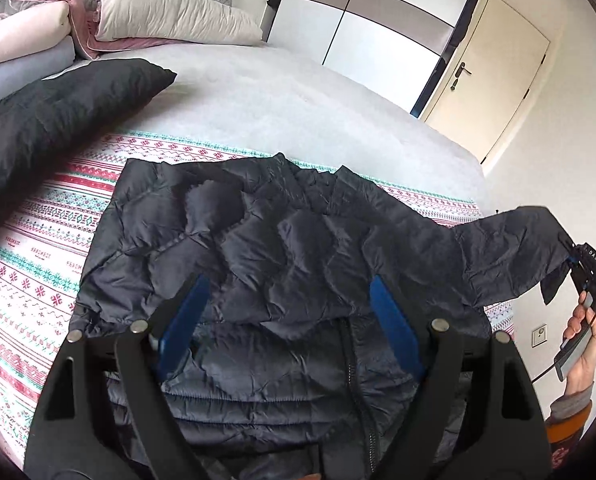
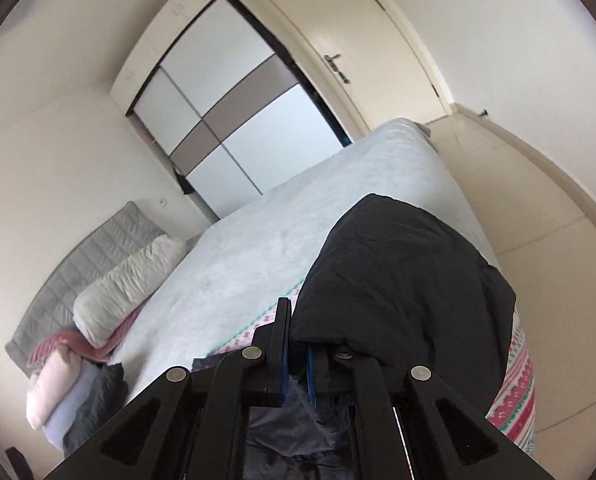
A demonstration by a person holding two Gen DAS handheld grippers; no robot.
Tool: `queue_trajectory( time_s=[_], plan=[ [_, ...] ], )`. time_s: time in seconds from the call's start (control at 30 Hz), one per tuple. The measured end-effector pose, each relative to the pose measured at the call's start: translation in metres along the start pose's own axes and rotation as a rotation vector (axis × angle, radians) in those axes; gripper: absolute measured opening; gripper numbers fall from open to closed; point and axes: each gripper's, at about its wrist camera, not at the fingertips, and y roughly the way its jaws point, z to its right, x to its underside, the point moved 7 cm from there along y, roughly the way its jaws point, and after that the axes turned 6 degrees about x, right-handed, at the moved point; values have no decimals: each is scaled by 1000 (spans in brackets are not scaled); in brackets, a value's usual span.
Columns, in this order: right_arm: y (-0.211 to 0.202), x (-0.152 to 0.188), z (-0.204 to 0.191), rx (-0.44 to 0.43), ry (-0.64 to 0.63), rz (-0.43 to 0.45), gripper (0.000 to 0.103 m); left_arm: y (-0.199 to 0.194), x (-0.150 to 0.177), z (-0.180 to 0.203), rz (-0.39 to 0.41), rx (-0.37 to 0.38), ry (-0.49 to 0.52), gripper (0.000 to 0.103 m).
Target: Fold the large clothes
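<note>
The dark quilted jacket (image 1: 281, 248) lies on the patterned blanket (image 1: 37, 264) spread over the near part of the bed (image 1: 281, 92), its zipper (image 1: 356, 384) running down toward the camera, so it appears front-up. The folding looks to be in its early stage: the body is roughly flat but wrinkled, and no crease across it shows. The one sleeve (image 1: 514, 252) that can be seen is lifted off to the right side, its cuff pinched in the right gripper (image 1: 582, 266) with the jaws closed on the fabric; the right wrist view confirms this, with dark cloth bunched between the blue pads (image 2: 312, 376) (much of that view is hidden by the hanging sleeve). The left gripper (image 1: 285, 316) hangs over the middle of the jacket with its jaws spread wide and nothing between them. What seems left is bringing this sleeve across the chest, dealing with the other sleeve, which cannot be made out here, and then folding the body. A second dark garment (image 1: 49, 120) lies apart, toward the pillows (image 1: 169, 16); whether it is finished or waiting cannot be told.
</note>
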Motion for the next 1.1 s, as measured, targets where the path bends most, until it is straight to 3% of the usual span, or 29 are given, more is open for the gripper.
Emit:
queue_trajectory(
  time_s=[0.17,0.33,0.43,0.53,0.63,0.7,0.8,0.93,1.03,1.1],
  plan=[
    [13,42,-142,-66,-358,-52,6,5,5,-23,-10,-9,-30,83],
    [33,136,-234,-114,-658,-126,8,17,16,-39,-50,10,-50,83],
    [58,203,-244,-134,-734,-262,9,25,24,-46,-77,-9,-42,83],
    [83,271,-222,-127,-804,-450,18,35,31,-48,-117,-15,-28,83],
    [96,319,-195,-127,-800,-626,40,42,34,-41,-144,-26,14,83],
    [89,321,-190,-197,-750,-642,56,45,32,-32,-150,-29,38,83],
    [70,304,-182,-287,-635,-697,68,48,25,-9,-144,-19,81,83],
    [36,262,-154,-375,-476,-719,69,61,22,38,-145,22,157,83],
    [21,216,-104,-330,-299,-614,69,77,29,83,-158,49,254,83],
    [24,188,-65,-231,-221,-540,69,89,38,114,-158,34,355,83]
  ],
)
